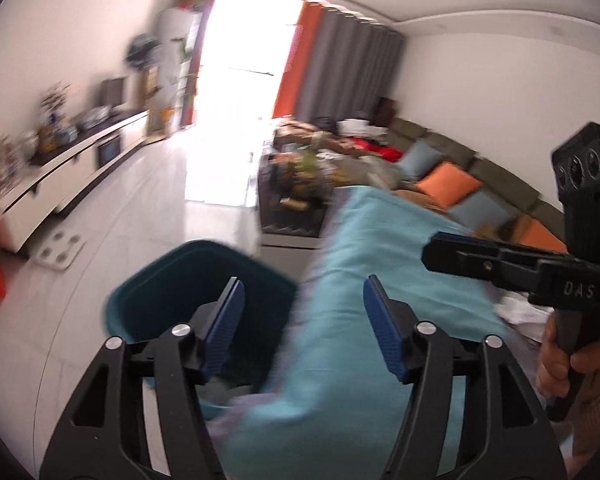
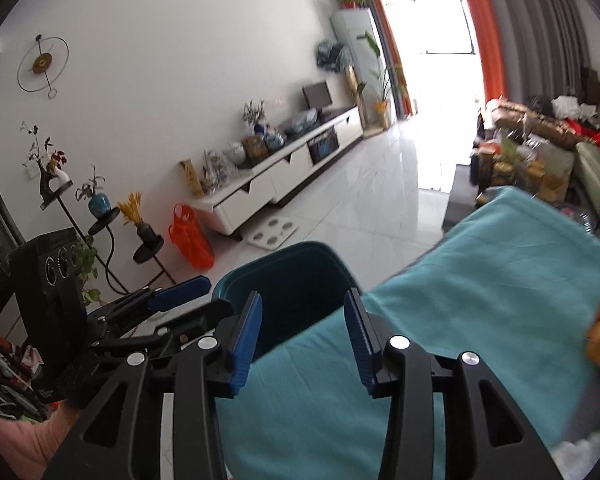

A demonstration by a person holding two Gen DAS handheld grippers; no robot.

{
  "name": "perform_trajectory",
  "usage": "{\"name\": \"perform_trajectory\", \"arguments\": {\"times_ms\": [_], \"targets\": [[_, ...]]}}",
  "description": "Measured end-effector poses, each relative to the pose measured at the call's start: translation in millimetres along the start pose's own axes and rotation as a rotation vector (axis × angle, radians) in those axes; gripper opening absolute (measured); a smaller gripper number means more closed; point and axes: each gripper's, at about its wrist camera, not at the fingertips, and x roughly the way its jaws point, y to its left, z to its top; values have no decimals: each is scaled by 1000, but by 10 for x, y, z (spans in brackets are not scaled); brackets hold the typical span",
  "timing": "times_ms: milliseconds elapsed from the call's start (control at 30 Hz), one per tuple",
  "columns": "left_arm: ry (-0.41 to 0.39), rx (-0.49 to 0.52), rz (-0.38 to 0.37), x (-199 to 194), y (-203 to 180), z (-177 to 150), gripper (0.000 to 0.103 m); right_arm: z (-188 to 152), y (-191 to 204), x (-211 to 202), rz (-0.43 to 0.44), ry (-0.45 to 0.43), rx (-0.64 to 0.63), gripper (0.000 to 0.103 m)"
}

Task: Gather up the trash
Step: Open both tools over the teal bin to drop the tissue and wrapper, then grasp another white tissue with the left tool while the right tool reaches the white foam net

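Observation:
A dark teal trash bin [image 1: 180,292] stands on the white floor beside a table covered in a light blue cloth [image 1: 372,264]. My left gripper [image 1: 304,320] is open and empty, over the bin's right rim and the cloth edge. The bin also shows in the right wrist view [image 2: 296,280]. My right gripper [image 2: 302,336] is open and empty above the cloth [image 2: 480,300], just behind the bin. White crumpled trash [image 1: 520,312] lies on the table at right, and a white bit [image 2: 584,444] shows at lower right. The view is blurred.
A white TV cabinet [image 2: 284,176] runs along the left wall. An orange bag [image 2: 190,236], plant stands [image 2: 100,220] and a white scale [image 2: 276,232] are on the floor. A cluttered coffee table [image 1: 300,184] and a sofa with cushions [image 1: 448,184] lie ahead.

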Motion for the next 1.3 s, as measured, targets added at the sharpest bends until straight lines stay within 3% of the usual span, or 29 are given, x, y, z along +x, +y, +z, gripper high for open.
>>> {"name": "perform_trajectory", "arguments": {"times_ms": [400,667,833,1000,1167,1267,1300], "targets": [[119,180,-345,264,-1447,-245,65,-403,-644,-1208,-205,-147,106,42],[199,286,-492,423,-2226,-528,70,-785,-1165,-1714,-355,-191,245,42],[246,327,-522,572,-2566,-627,72,-1049,-1470,-1910,-405,-207,337,42],[293,359,-478,801,-2835,-652,71,-1219,-1600,-1989,-414,-211,365,42],[326,348,-436,975,-2924,-629,63,-1296,-1658,-2001,-408,-211,374,42],[366,332,-427,1074,-2902,-635,41,-1317,-1656,-1997,-401,-208,378,42],[377,325,-429,1097,-2898,-645,27,-1329,-1663,-1984,-398,-205,379,42]]}}
